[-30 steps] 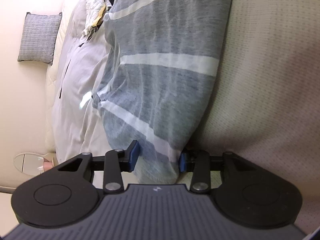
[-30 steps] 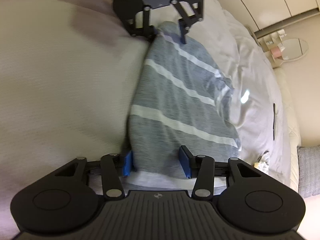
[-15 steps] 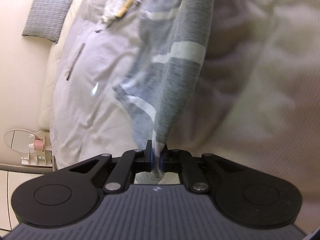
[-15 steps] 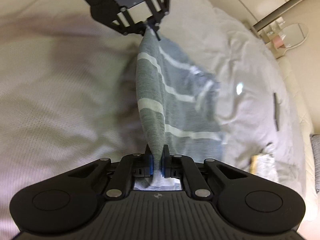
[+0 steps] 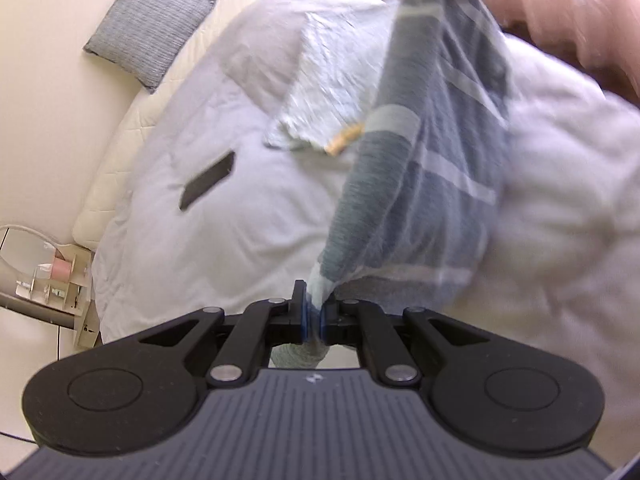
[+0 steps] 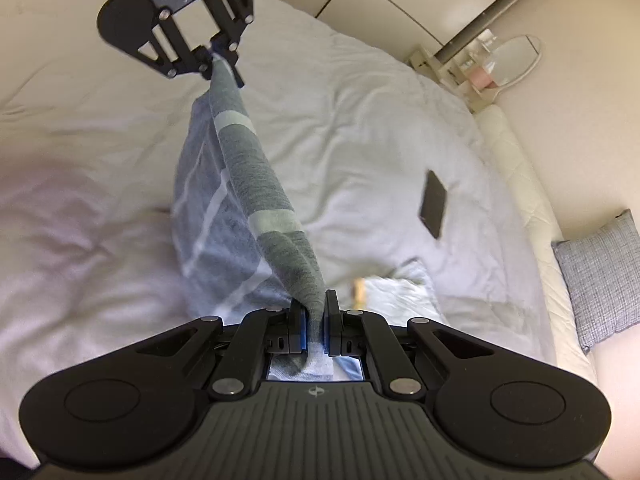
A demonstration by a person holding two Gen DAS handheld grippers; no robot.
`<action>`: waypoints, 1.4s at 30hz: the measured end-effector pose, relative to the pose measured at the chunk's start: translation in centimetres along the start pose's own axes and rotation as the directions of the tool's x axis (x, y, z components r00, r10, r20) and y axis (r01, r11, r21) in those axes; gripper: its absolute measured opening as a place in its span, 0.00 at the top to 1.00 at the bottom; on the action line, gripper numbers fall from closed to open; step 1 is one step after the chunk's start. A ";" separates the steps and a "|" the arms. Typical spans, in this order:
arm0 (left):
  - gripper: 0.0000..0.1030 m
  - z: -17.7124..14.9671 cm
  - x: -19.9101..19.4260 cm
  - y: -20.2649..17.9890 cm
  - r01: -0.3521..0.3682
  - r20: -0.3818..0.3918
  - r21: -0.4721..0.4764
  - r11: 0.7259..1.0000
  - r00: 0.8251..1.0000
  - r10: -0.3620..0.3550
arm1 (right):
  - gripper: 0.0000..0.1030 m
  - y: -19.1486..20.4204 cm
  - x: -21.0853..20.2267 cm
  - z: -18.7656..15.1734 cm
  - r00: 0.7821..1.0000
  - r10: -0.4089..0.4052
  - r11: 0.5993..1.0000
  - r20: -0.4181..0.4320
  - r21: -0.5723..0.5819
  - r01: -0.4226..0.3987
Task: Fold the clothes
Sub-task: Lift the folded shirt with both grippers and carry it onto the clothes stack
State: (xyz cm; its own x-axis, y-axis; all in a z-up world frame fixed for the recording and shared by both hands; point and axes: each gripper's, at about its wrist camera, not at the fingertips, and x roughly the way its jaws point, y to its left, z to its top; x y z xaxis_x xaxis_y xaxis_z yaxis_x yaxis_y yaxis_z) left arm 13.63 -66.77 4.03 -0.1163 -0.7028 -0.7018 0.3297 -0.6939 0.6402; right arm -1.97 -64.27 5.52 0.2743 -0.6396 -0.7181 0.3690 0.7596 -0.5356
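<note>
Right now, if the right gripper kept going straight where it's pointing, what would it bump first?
Probably the left gripper, straight ahead along the striped grey garment stretched between them; the right gripper already clamps that cloth. Depth is hard to judge.

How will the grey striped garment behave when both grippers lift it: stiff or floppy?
Probably floppy: the striped garment sags in folds between the left gripper and right gripper. It seems light, since thin pinches hold it. It will likely swing; its edges look blurred.
</note>
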 end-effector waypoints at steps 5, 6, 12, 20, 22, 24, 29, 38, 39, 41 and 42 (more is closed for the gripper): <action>0.96 8.1 3.9 4.0 -0.025 0.015 -0.051 0.998 1.000 0.026 | 0.95 -8.8 0.8 -4.7 0.999 -0.004 1.000 0.049 0.000 0.004; 0.96 9.6 4.9 4.9 -0.041 0.019 -0.057 0.997 0.999 0.043 | 0.95 -10.8 1.3 -5.7 0.998 -0.015 1.000 0.061 -0.004 0.015; 0.96 18.3 9.8 10.6 -0.196 0.059 -0.118 0.974 0.977 0.204 | 0.95 -22.5 4.7 -9.7 0.979 -0.159 0.984 0.130 -0.061 0.168; 0.96 21.0 19.8 3.3 -0.213 0.086 -0.096 0.972 0.971 0.221 | 0.95 -23.9 11.0 -16.7 0.947 -0.294 0.951 0.128 -0.061 0.303; 0.95 19.8 23.9 -1.3 -0.198 0.068 -0.097 0.975 0.976 0.205 | 0.95 -21.3 13.0 -19.1 0.947 -0.298 0.948 0.120 -0.076 0.308; 0.95 18.3 26.8 -5.8 -0.194 0.055 -0.087 0.977 0.978 0.199 | 0.95 -18.7 15.1 -21.4 0.947 -0.303 0.945 0.111 -0.092 0.313; 0.93 16.2 28.5 -12.4 -0.285 0.085 -0.073 0.956 0.953 0.291 | 0.94 -12.1 20.2 -27.2 0.945 -0.314 0.937 0.091 -0.132 0.323; 0.90 15.7 28.5 -14.0 -0.413 0.153 -0.003 0.911 0.900 0.408 | 0.76 -8.4 21.2 -31.2 0.888 -0.443 0.867 0.120 -0.193 0.459; 0.90 15.7 28.5 -14.1 -0.421 0.156 -0.006 0.907 0.896 0.416 | 0.76 -8.3 21.3 -31.3 0.885 -0.448 0.863 0.123 -0.199 0.464; 0.90 15.5 28.3 -14.4 -0.434 0.160 -0.011 0.901 0.888 0.430 | 0.76 -8.2 21.6 -31.4 0.881 -0.454 0.856 0.131 -0.210 0.472; 0.90 15.4 28.2 -14.6 -0.440 0.163 -0.010 0.898 0.885 0.436 | 0.81 -8.1 21.6 -31.5 0.879 -0.457 0.851 0.134 -0.221 0.476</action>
State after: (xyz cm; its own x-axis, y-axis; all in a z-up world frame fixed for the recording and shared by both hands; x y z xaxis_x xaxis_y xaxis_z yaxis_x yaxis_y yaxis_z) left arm -8.91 -78.89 -20.28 -0.1120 -0.9501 -0.2913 0.3567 -0.3120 0.8806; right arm -27.01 -80.51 -19.64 0.1914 -0.9254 -0.3270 0.2486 0.3680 -0.8960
